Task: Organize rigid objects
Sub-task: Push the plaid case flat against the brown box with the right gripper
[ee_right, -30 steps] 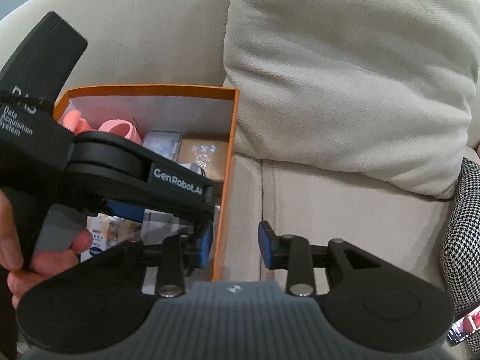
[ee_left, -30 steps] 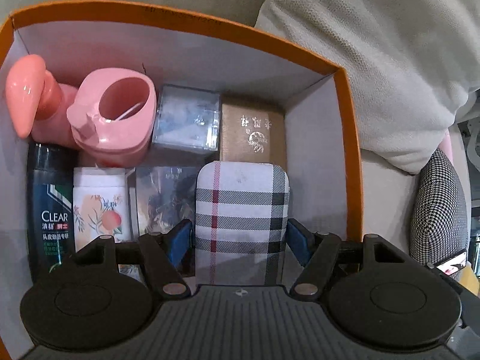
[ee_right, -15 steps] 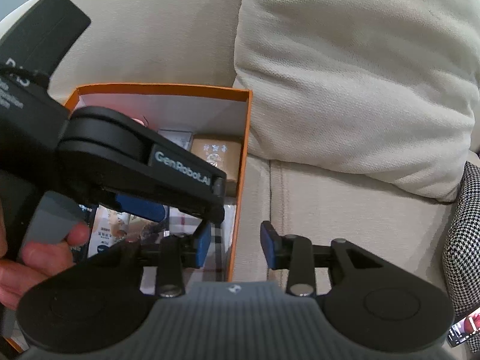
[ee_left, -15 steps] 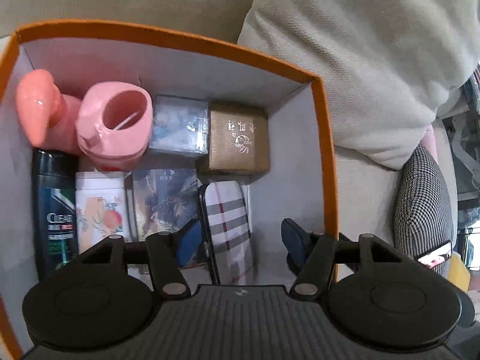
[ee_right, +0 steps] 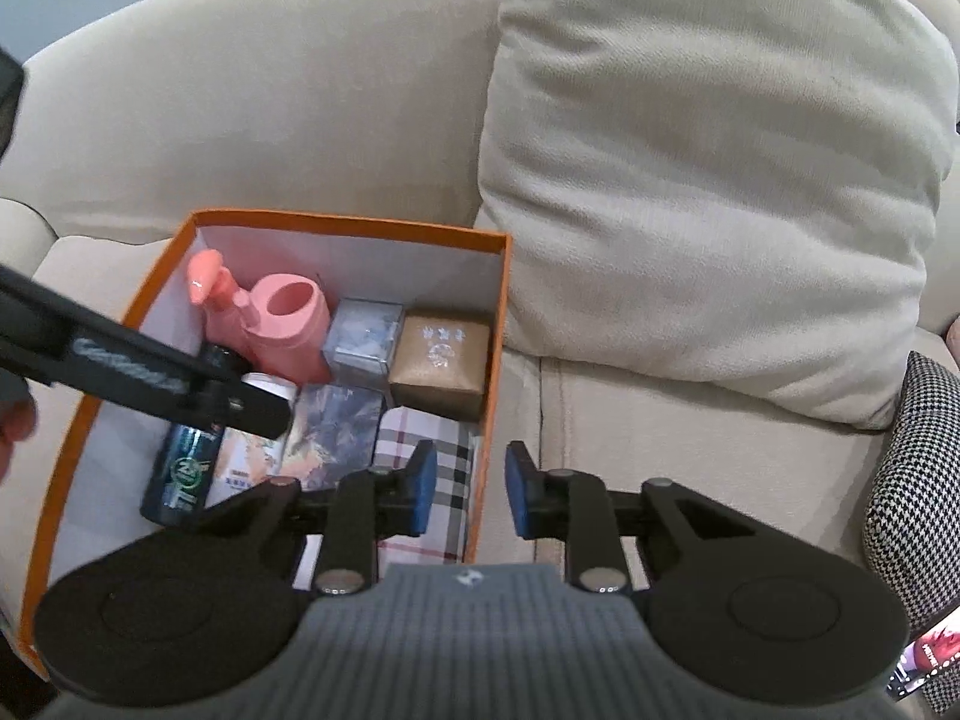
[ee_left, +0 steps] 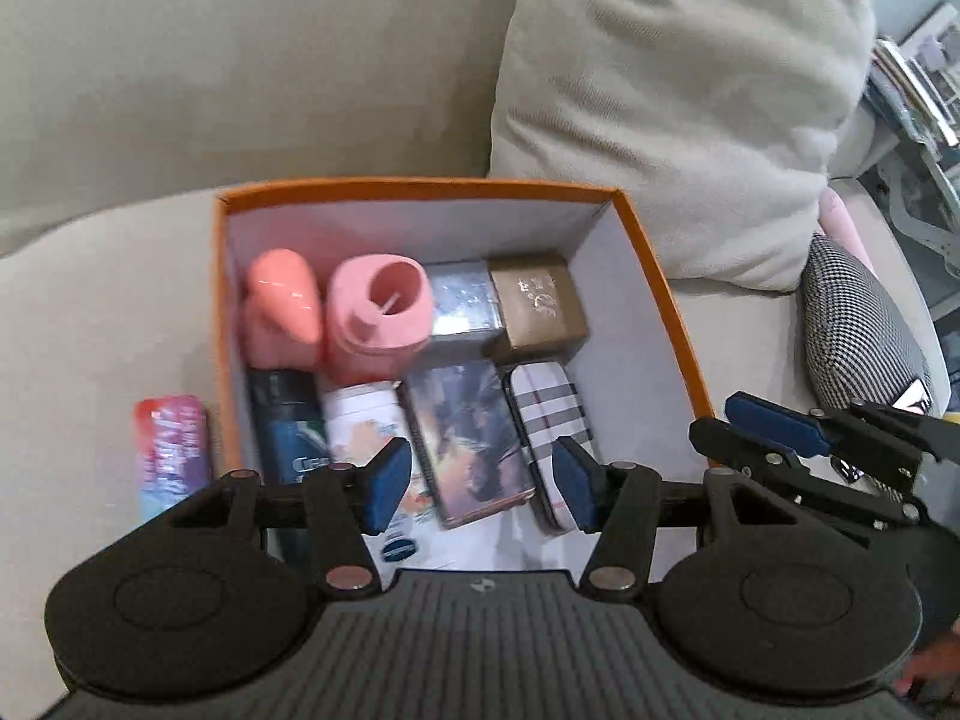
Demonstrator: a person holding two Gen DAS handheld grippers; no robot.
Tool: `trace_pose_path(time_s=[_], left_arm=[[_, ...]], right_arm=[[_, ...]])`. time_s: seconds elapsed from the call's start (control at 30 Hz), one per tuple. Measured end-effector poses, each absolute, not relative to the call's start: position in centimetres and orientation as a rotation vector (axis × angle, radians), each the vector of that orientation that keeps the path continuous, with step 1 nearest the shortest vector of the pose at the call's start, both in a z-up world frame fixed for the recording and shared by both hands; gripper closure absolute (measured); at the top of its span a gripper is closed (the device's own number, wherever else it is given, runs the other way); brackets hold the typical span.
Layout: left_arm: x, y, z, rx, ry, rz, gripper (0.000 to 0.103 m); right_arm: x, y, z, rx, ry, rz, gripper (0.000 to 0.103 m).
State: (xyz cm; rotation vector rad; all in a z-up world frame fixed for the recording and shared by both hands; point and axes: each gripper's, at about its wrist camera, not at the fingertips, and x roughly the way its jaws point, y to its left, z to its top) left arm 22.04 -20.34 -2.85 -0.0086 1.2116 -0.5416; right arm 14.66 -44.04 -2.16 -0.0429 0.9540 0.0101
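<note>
- An orange box (ee_left: 660, 300) with white inner walls sits on a beige sofa (ee_left: 210, 60), just beside a large cream cushion (ee_left: 690, 108).
- Along the box's far wall stand a coral pump bottle (ee_left: 282, 306), a pink cup-shaped container (ee_left: 378, 312), a clear bluish case (ee_left: 462, 306) and a brown box with pale printed characters (ee_left: 540, 306); the characters are too blurred to read.
- In the near row lie a dark bottle (ee_left: 288, 426), a white pack with a peach picture (ee_left: 366, 426), a dark illustrated pack (ee_left: 462, 438) and a plaid case (ee_left: 549, 420), side by side.
- My left gripper (ee_left: 480, 480) hangs above the near row with its jaws closing and nothing between them.
- My right gripper (ee_right: 465, 489) hovers over the box's right wall, jaws narrow and closing, gripping nothing; the wall's orange edge runs below the gap.
- Only the left view shows a red and purple packet (ee_left: 171, 450) lying on the sofa outside the box's left wall.
- Only the right view shows the plaid case lying flat, and pale lettering on the other gripper's arm, too smeared to read.
- A houndstooth cushion (ee_right: 912, 480) lies at the right.
</note>
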Motion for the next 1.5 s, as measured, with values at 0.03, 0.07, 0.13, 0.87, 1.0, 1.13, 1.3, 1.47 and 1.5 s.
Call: trace_pose_path(time_s=[0.03,0.07,0.13,0.87,1.0,1.13,1.3,1.47,1.5], left_arm=[[21.8,-20.1,-2.5,-0.001,1.199,-0.543,0.039],[21.5,-19.5,-2.1,0.006,1.186,-0.544,0.04],[20.9,-18.5,-1.4,0.024,1.157,-0.542,0.039],[19.8,-12.3,-0.9,-0.014,1.097,-0.543,0.039],[19.8,-11.9,-0.9,-0.024,1.094,-0.541,0.039],[19.5,-11.3,-0.6,-0.037,1.076,-0.547,0.039],[18.7,-10.1,0.2,-0.034,1.047,-0.548,0.039],[17.4,-8.2,1.1,-0.02,1.017,-0.542,0.039],[17.1,-7.8,1.2,-0.018,1.011,-0.539,0.039]], right_arm=[[14.5,-43.8,-2.0,-0.037,0.955,0.02,0.081],[14.3,-43.7,-1.9,-0.03,0.959,0.029,0.083],[13.9,-42.9,-1.9,-0.019,0.976,0.053,0.087],[17.1,-36.9,-12.7,-0.405,1.337,0.116,0.096],[17.1,-37.3,-12.6,-0.388,1.335,0.111,0.097],[16.4,-37.5,-11.7,-0.356,1.326,0.118,0.096],[15.2,-37.7,-8.5,-0.257,1.252,0.113,0.095],[13.9,-36.3,-4.5,-0.147,1.143,0.111,0.095],[13.8,-35.8,-3.8,-0.128,1.124,0.112,0.095]])
